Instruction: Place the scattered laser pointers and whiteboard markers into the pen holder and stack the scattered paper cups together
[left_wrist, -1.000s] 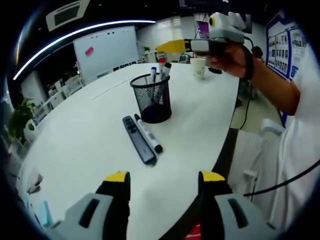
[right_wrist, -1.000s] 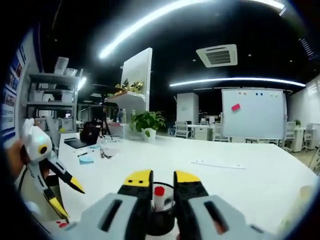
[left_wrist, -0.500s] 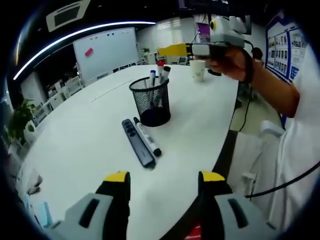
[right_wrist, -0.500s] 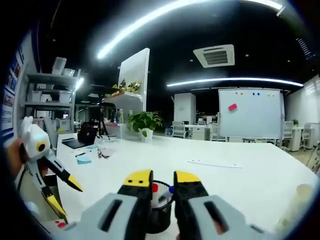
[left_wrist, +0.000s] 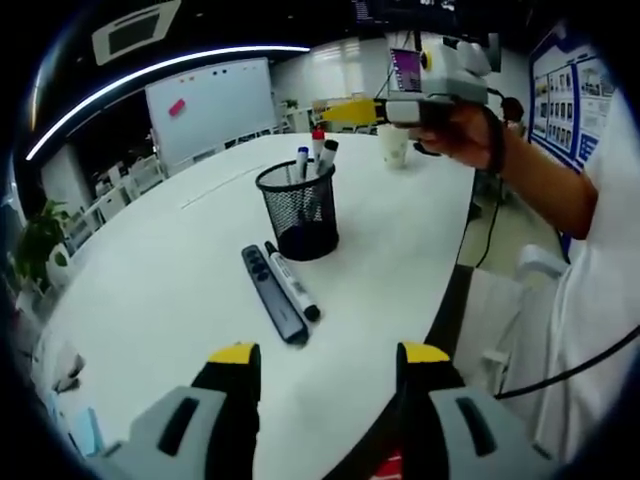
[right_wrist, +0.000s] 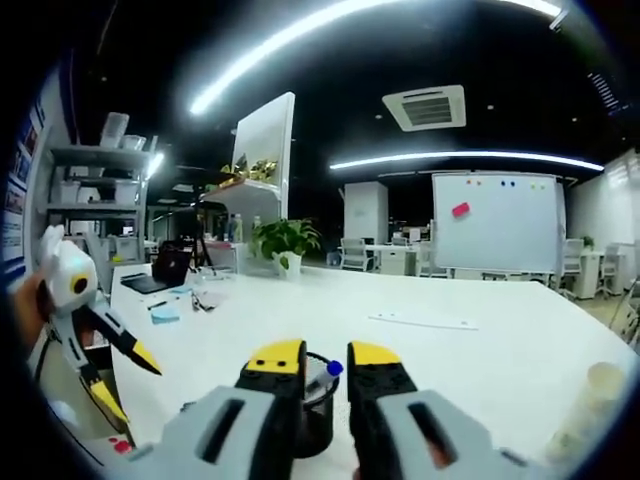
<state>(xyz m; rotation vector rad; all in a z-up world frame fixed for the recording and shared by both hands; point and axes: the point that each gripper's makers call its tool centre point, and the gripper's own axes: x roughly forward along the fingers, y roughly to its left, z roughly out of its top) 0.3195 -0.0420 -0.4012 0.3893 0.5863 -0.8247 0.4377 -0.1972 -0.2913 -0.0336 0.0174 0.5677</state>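
— Right gripper view first: what are the jaws doing?

— The right gripper (right_wrist: 316, 362) has its yellow-tipped jaws nearly closed, with only a narrow gap and nothing between them. A second ago a red-capped marker stood in that gap above the pen holder (right_wrist: 312, 405); now the gripper has lifted back and the marker sits in the holder.

— So that marker is delivered?

— It appears so. In the left gripper view, the pen holder (left_wrist: 297, 209) holds the red-capped marker (left_wrist: 318, 141) with two other markers, all leaning on the rim, and the right gripper (left_wrist: 352, 110) hovers above and beyond it in the person's hand (left_wrist: 462, 125).

— And the left gripper?

— The left gripper (left_wrist: 327, 354) is wide open and empty, low over the near edge of the table (left_wrist: 150, 280).

— What remains?

— A laser pointer (left_wrist: 271, 293) and a whiteboard marker (left_wrist: 293, 282) lie side by side, touching, just in front of the holder. A paper cup (left_wrist: 394, 144) stands further off, past the holder.

— Anything in the way?

— The pair lying flush could make picking one awkward; a jaw may nudge the other. The mesh holder is light-looking and close by. Elsewhere, a whiteboard (right_wrist: 494, 216) and a potted plant (right_wrist: 285, 243) stand well apart.
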